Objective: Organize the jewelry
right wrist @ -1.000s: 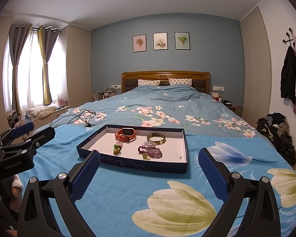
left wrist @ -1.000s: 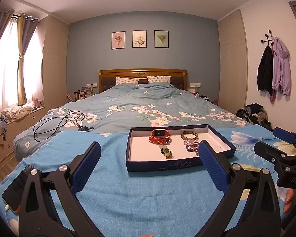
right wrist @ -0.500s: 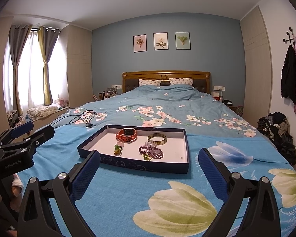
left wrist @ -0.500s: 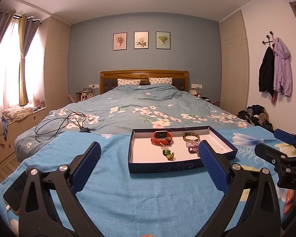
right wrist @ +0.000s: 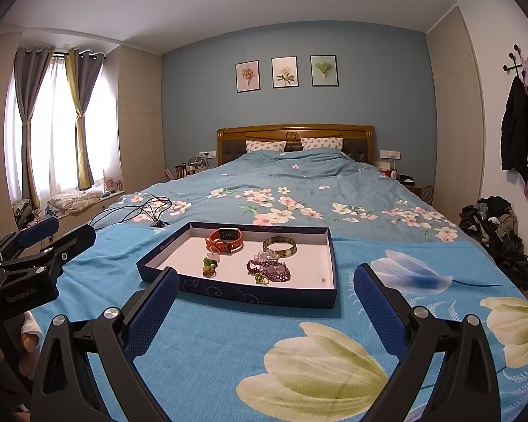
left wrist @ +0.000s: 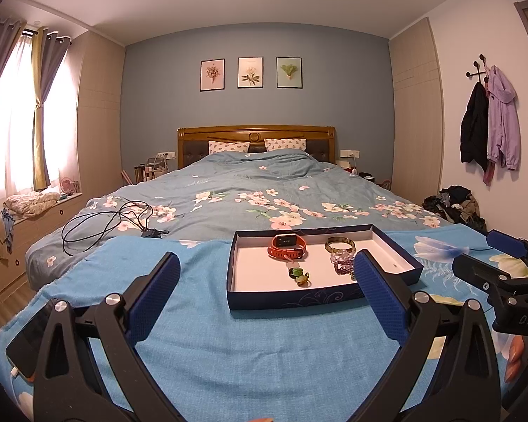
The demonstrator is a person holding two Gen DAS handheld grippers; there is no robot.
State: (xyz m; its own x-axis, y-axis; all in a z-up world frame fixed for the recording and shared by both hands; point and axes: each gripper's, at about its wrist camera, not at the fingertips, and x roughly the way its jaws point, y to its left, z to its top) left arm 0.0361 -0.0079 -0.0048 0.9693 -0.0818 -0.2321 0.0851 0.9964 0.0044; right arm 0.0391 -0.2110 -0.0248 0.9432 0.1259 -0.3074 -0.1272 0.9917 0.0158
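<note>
A shallow dark-blue cardboard tray with a white floor lies on the bright blue blanket at the foot of the bed. Inside the tray, an orange band watch sits toward the far wall, with a greenish-gold bangle to its right. Nearer the tray's front wall lie a small green ornament and a purple beaded bracelet, apart from each other. A tiny item near the tray's right wall is too small to identify.

The right gripper hovers short of the tray's front wall, jaws spread wide and holding nothing. The left gripper hangs at the tray's left front, likewise spread and empty, touching nothing.

Left of the tray, a black cable loops on the floral duvet, and a dark phone rests at the blanket's left edge.
</note>
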